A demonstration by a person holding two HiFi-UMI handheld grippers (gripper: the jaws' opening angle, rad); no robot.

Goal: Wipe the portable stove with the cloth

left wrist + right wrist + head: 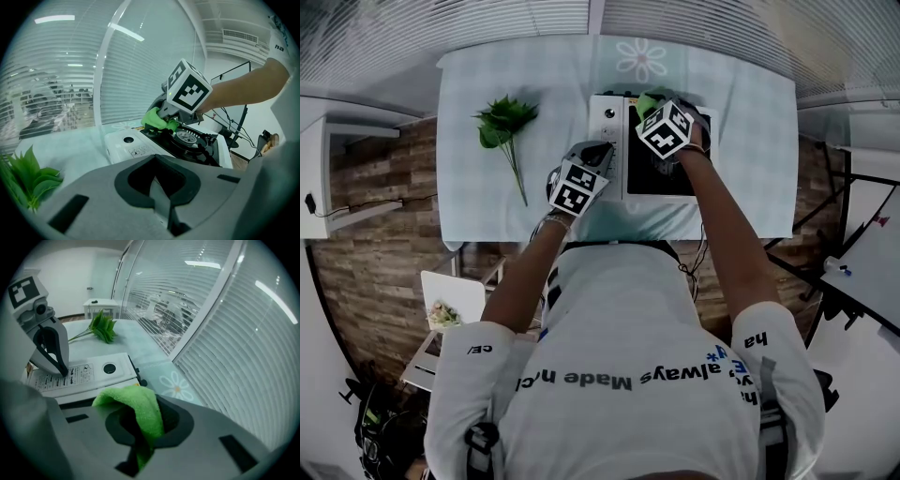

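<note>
The portable stove (609, 150) is white with a black top and stands on the table right of centre. Its burner (187, 137) shows in the left gripper view. My right gripper (659, 110) is over the stove's far left corner, shut on a green cloth (646, 98). The cloth (146, 408) hangs folded between the jaws and touches the black top (157, 119). My left gripper (602, 147) is shut with nothing in it. Its tip (63, 371) rests on the stove's white control panel (89, 373), by the round knob (109, 368).
A leafy green sprig (506, 127) lies on the tablecloth (478, 197) left of the stove. Window blinds (225, 333) run close behind the table's far edge. A small white table (99, 305) stands past the left end. Cables and stands (239, 126) are on the right.
</note>
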